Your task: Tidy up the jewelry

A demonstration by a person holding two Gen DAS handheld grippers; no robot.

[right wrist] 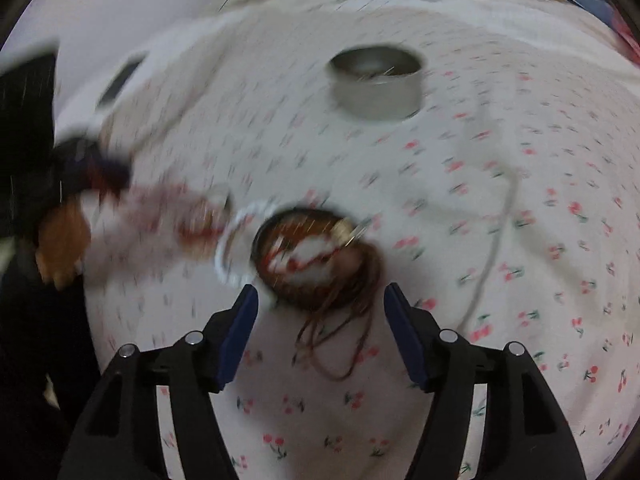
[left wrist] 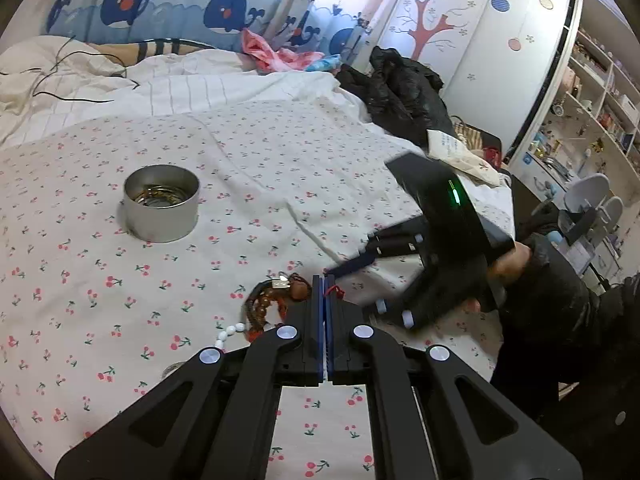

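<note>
The left gripper point(left wrist: 324, 280) is squeezed shut. It pinches a thin red cord point(left wrist: 335, 292) that belongs to a brown bead bracelet point(left wrist: 276, 300). The bracelet hangs just left of the blue tips, with a few white beads point(left wrist: 230, 332) trailing below it. This gripper tips down toward the cherry bedsheet point(left wrist: 140, 280).

The right gripper point(right wrist: 320, 300) has its jaws standing wide, with nothing pressed between them. It points steeply down. Right in front of it a pile of jewelry point(right wrist: 316, 256) lies on the sheet: dark brown rings, a white bead loop and loose brown cords. That picture is blurry, so I cannot tell each piece apart.

Farther off than the pile sits a round metal tin point(left wrist: 161, 208), well apart from both grippers. Something brown and shiny already lies inside it, so I think some jewelry is put away. The pinched bracelet and the pile are not in the tin yet.
</note>
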